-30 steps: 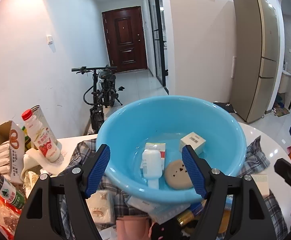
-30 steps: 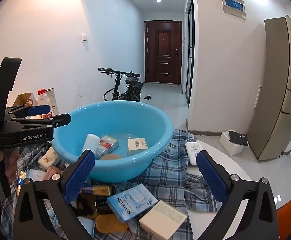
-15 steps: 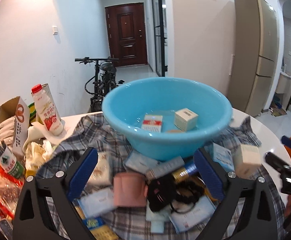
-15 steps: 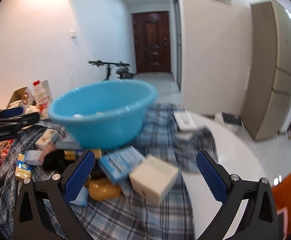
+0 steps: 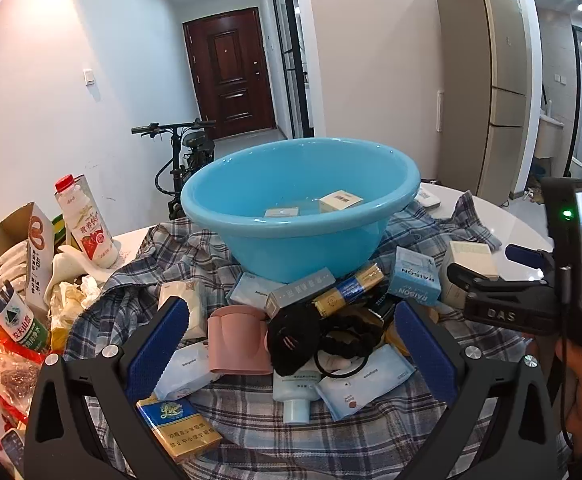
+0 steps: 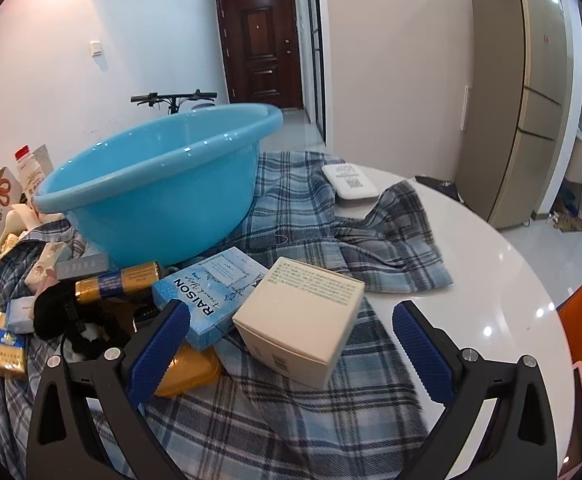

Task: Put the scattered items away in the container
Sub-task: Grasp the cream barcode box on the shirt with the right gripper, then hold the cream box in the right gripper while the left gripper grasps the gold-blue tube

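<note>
A blue basin (image 5: 303, 208) (image 6: 163, 184) stands on a plaid cloth (image 6: 323, 220) and holds small boxes (image 5: 340, 200). Scattered items lie in front of it: a pink pouch (image 5: 237, 338), a black hair tie bundle (image 5: 315, 334), a blue RAISON box (image 6: 211, 292) (image 5: 415, 282), a cream box (image 6: 301, 320), a gold tube (image 6: 117, 282) and a yellow cigarette pack (image 5: 181, 428). My left gripper (image 5: 291, 348) is open and empty over the pouch and hair ties. My right gripper (image 6: 291, 344) is open, with the cream box between its fingers, apart from both pads.
A milk bottle (image 5: 85, 224), a cardboard box (image 5: 19, 248) and a green bottle (image 5: 15, 320) crowd the table's left side. A white flat case (image 6: 349, 184) lies on the cloth at the back right. The white round table (image 6: 503, 280) ends at the right.
Both grippers have pulled back from the basin and dropped lower. The left now hangs over the item pile; the right has closed in around the cream box.
</note>
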A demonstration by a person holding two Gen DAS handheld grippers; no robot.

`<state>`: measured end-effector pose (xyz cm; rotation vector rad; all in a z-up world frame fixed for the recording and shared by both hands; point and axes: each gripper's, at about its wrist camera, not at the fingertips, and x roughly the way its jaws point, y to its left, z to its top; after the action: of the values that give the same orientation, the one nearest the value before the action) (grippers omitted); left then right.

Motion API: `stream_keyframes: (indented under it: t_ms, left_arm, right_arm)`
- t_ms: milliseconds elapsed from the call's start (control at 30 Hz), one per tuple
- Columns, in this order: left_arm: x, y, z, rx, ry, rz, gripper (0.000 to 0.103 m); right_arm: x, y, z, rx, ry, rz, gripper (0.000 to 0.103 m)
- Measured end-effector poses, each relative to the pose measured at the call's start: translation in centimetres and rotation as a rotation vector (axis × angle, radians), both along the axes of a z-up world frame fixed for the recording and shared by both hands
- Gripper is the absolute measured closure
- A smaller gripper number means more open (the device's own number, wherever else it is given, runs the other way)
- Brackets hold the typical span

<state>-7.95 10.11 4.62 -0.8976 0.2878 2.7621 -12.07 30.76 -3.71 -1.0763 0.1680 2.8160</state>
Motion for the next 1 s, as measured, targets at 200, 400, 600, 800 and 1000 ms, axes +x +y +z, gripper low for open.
stream_keyframes:
  t_ms: [200, 400, 600, 800, 1000]
  left_arm:
    - [-0.2, -0.4, -0.9, 0.011, -0.026, -0.005, 0.000]
    - [-0.1, -0.7, -1.5, 0.012, -0.035, 0.003, 0.000]
    - [-0.1, -0.9, -1.7, 0.009, -0.042, 0.006, 0.000]
    - [0.1, -0.8, -2.1, 0.005, -0.047, 0.006, 0.000]
    - [0.4, -0.9, -2.2, 0.010, -0.047, 0.007, 0.000]
  right_arm:
    - [-0.9, -0.1, -1.1, 0.041, -0.031, -0.035, 0.000]
    - [-1.6, 0.4, -2.3, 0.005, -0.076, -0.028, 0.026]
    - [-1.4, 0.5, -2.4, -0.004, -0.057, -0.039, 0.032]
    - [-0.9, 0.5, -1.2, 0.002, -0.021, -0.034, 0.039]
    - [0.0, 0.2, -0.1, 0.025, 0.016, -0.030, 0.040]
